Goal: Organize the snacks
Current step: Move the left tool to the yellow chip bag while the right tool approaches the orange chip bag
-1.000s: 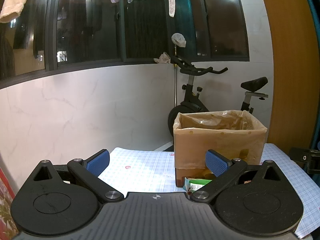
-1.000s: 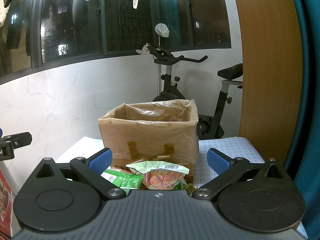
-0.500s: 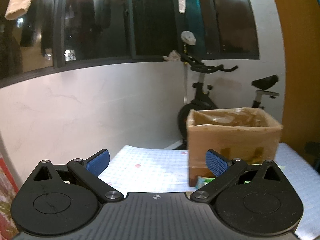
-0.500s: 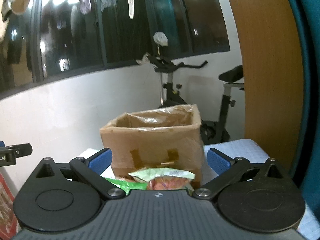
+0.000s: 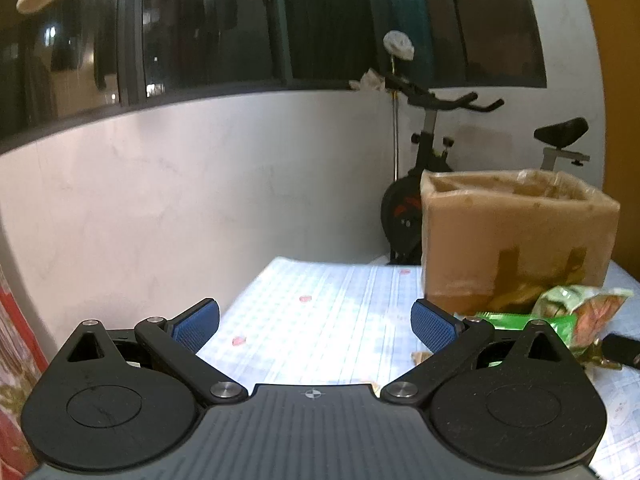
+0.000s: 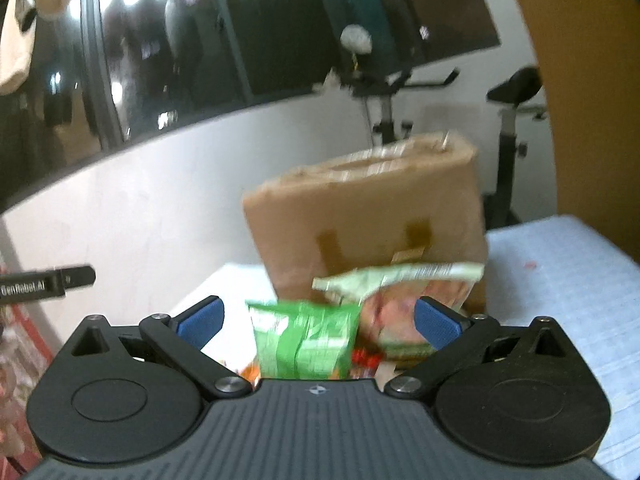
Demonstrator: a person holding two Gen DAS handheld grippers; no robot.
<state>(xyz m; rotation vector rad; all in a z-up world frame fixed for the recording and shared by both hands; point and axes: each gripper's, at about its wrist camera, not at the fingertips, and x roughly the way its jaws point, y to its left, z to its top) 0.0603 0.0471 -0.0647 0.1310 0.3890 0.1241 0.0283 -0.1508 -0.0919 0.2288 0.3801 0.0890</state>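
Note:
A brown cardboard box (image 5: pixel 516 236) lined with plastic stands on the checked tablecloth (image 5: pixel 328 320), seen also in the right wrist view as the box (image 6: pixel 368 216). Snack packets lie in front of it: a green packet (image 6: pixel 304 336) and a larger pale green and orange bag (image 6: pixel 404 300), both also at the right of the left wrist view as the bag (image 5: pixel 580 312). My left gripper (image 5: pixel 316 324) is open over bare cloth, left of the box. My right gripper (image 6: pixel 318 320) is open, with the green packet showing between its fingers, not clamped.
An exercise bike (image 5: pixel 432 160) stands behind the table against the white wall. Dark windows run above, with laundry hanging. A wooden panel (image 6: pixel 592 100) rises at the right. The other gripper's tip (image 6: pixel 44 282) shows at the left of the right wrist view.
The left gripper has swung left, so the box slid to the right of its view. The right gripper has moved closer to the snack packets and tilted; its view is blurred.

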